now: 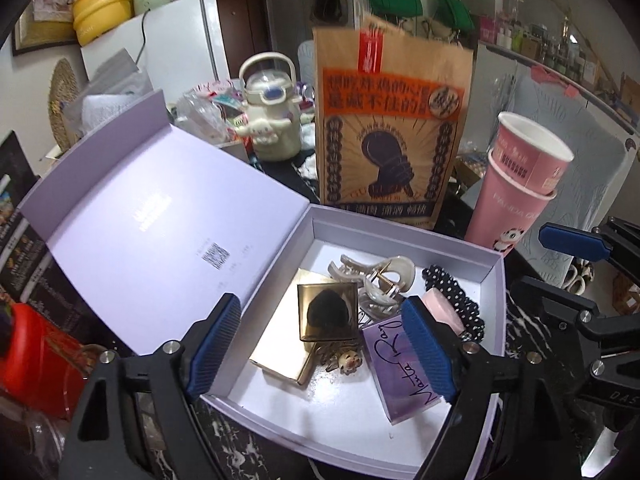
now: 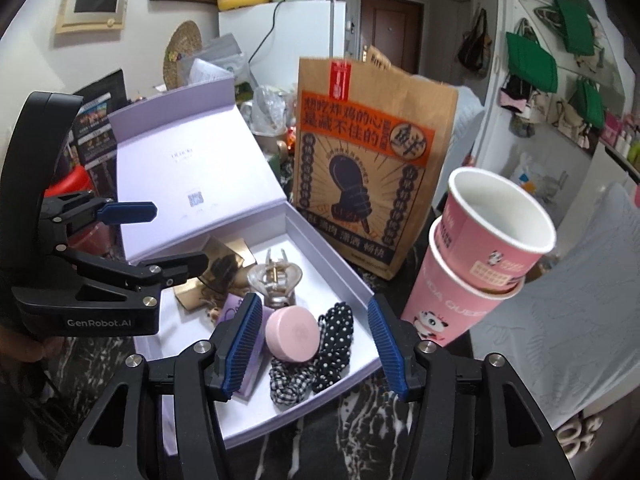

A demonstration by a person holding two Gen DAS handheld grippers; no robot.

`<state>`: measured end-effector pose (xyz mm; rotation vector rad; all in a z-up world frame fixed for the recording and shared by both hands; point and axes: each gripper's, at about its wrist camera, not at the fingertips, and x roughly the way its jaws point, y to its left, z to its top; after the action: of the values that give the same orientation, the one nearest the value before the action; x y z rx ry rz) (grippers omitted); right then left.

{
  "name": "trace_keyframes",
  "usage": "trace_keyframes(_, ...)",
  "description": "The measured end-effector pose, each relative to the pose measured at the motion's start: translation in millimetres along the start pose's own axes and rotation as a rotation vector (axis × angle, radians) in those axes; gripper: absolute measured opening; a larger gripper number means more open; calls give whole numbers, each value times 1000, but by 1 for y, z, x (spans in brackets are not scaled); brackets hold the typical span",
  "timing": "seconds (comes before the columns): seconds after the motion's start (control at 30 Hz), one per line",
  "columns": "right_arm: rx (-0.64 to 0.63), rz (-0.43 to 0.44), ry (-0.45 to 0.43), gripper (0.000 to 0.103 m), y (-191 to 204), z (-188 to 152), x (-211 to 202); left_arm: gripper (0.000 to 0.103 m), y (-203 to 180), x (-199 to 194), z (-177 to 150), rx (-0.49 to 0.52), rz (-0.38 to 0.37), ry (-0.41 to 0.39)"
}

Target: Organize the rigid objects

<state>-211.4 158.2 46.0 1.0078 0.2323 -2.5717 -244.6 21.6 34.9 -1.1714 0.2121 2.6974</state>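
Observation:
An open lilac box point(image 1: 492, 280) point(image 2: 344, 264) lies on the dark marble table, its lid point(image 1: 160, 216) point(image 2: 180, 152) folded back to the left. Inside lie a smoky square case point(image 1: 328, 312), a gold flat box point(image 1: 280, 352), a clear hair claw point(image 1: 380, 280) point(image 2: 276, 276), a pink round compact point(image 2: 292, 334), polka-dot scrunchies point(image 2: 336, 340) point(image 1: 456, 300) and a purple card point(image 1: 400, 376). My left gripper point(image 1: 324, 352) is open above the box, holding nothing. My right gripper point(image 2: 312, 344) is open over the box's near corner, empty.
A brown paper bag point(image 1: 392, 120) point(image 2: 372, 160) stands behind the box. Two stacked pink paper cups point(image 1: 516, 184) point(image 2: 480, 256) stand to its right. A cream kettle-shaped bottle point(image 1: 272, 120) and clutter sit further back. A red object point(image 1: 36, 356) lies left.

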Motion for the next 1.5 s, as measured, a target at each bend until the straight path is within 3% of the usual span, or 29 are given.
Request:
trace_keyframes(0.07,0,-2,-17,56,2,2,-7,101,-1,-9,2,1,8,-23)
trace_keyframes(0.43,19,-58,-91,68,7,4,-55,101,-7,-65,-4,2,33,-108)
trace_keyframes(0.87,65,-55,-144,78,21,-14,-108,101,-14,-126,-24,-11,60,-173)
trace_keyframes(0.97,69,-68,-151,84,26,-20,-119,101,-17,-133,-33,-8,60,-167)
trace_keyframes(1.5,109,-107,-111,84,43,-60,-134,101,-17,-146,-80,-59,98,-124)
